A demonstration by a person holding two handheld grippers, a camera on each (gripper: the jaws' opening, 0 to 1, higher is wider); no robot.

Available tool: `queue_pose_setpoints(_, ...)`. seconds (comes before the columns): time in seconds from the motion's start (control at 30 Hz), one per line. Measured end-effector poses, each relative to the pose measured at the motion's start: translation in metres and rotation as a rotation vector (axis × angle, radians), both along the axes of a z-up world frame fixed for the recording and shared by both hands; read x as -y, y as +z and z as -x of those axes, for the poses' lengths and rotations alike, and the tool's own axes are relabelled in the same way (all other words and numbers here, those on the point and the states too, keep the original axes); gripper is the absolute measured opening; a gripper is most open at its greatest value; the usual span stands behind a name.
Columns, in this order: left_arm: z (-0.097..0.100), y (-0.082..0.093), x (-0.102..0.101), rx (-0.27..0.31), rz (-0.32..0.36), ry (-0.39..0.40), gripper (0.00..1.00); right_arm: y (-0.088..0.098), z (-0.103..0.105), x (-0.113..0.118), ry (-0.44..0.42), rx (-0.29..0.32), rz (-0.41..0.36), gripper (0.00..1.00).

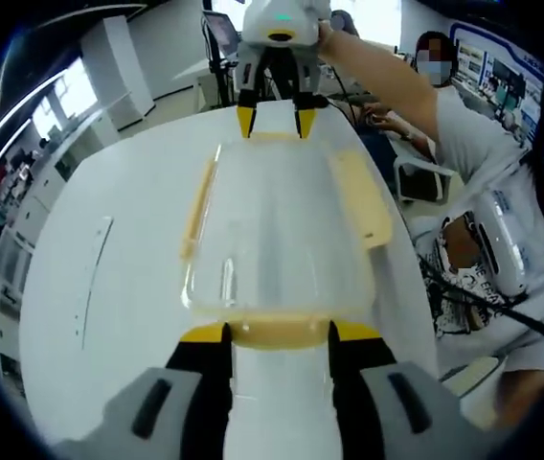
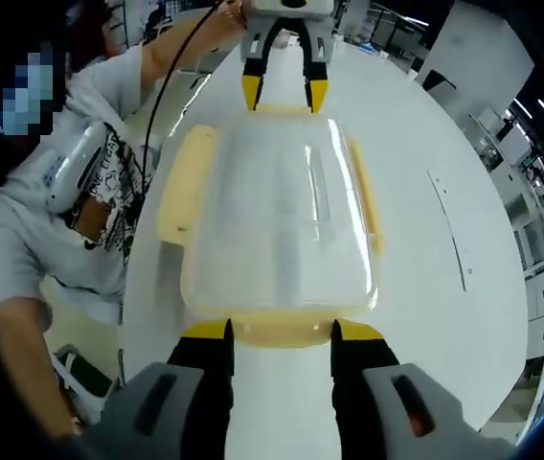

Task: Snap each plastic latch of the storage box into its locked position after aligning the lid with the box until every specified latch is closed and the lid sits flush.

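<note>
A clear plastic storage box (image 1: pixel 272 230) (image 2: pixel 282 216) with its lid on lies lengthwise on the white table. Yellow latches run along its edges. The long side latch (image 1: pixel 363 196) (image 2: pixel 181 182) toward the person flares outward. The opposite side latch (image 1: pixel 195 211) (image 2: pixel 366 196) lies thin against the box. My left gripper (image 1: pixel 279 333) (image 2: pixel 284 92) is open, its yellow-tipped jaws straddling one end latch (image 1: pixel 277 331). At the other end my right gripper (image 2: pixel 281 331) (image 1: pixel 274 121) is open, with that end latch (image 2: pixel 282 333) between its jaws.
The white table (image 1: pixel 109 287) (image 2: pixel 444 268) has bare room on the side away from the person. A person in a white printed shirt (image 1: pixel 483 240) (image 2: pixel 71 211) sits close along the other long edge. Desks and equipment stand beyond the table.
</note>
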State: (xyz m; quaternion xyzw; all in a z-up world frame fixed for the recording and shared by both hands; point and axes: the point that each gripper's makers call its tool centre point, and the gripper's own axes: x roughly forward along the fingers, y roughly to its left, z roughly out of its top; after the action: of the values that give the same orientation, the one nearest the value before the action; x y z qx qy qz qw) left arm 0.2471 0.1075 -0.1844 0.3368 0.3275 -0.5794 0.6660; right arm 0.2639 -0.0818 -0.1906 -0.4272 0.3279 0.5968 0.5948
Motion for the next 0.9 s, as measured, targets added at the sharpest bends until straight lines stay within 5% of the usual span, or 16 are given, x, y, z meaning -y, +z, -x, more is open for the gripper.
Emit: queue_pose_setpoints(0.9,-0.014,-0.017,-0.082,-0.036,-0.024,0.048,0.39,-0.016,-0.016,-0.083,0.035,-0.049,-0.04,0.38)
